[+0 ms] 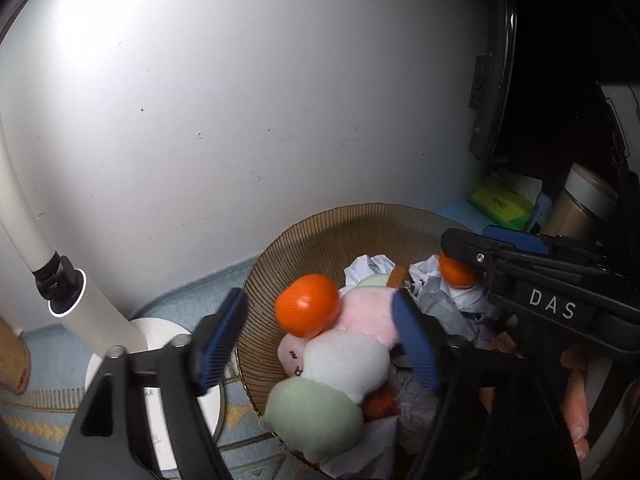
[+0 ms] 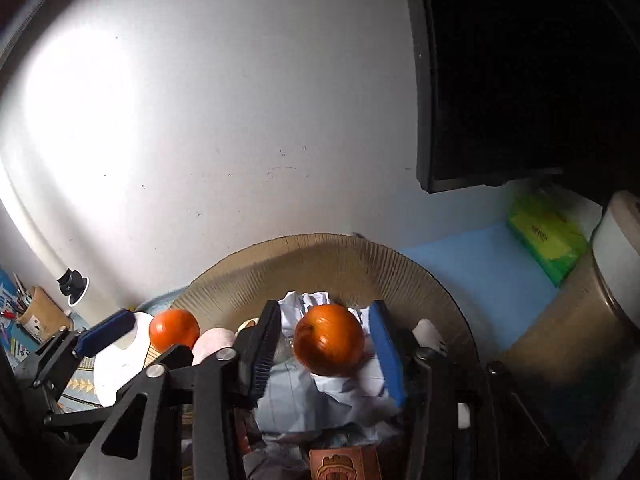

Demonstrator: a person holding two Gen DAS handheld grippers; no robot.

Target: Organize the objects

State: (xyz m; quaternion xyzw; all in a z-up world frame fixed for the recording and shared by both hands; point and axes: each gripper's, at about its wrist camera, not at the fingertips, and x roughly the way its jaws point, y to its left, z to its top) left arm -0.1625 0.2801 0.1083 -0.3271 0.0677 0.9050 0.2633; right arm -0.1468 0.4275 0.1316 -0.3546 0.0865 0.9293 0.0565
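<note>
Ribbed basket on tabletop: plush toys, crumpled paper, two orange balls. Left gripper fingers spread around one ball; right gripper fingers parted beside the other (neither gripped). Nearby: lamp base, green tissue pack, canister.

Your basket sits against the wall, lamp base to its left, tissue pack and canister to its right. Two oranges lie in it on crumpled paper and plush toys.
</note>
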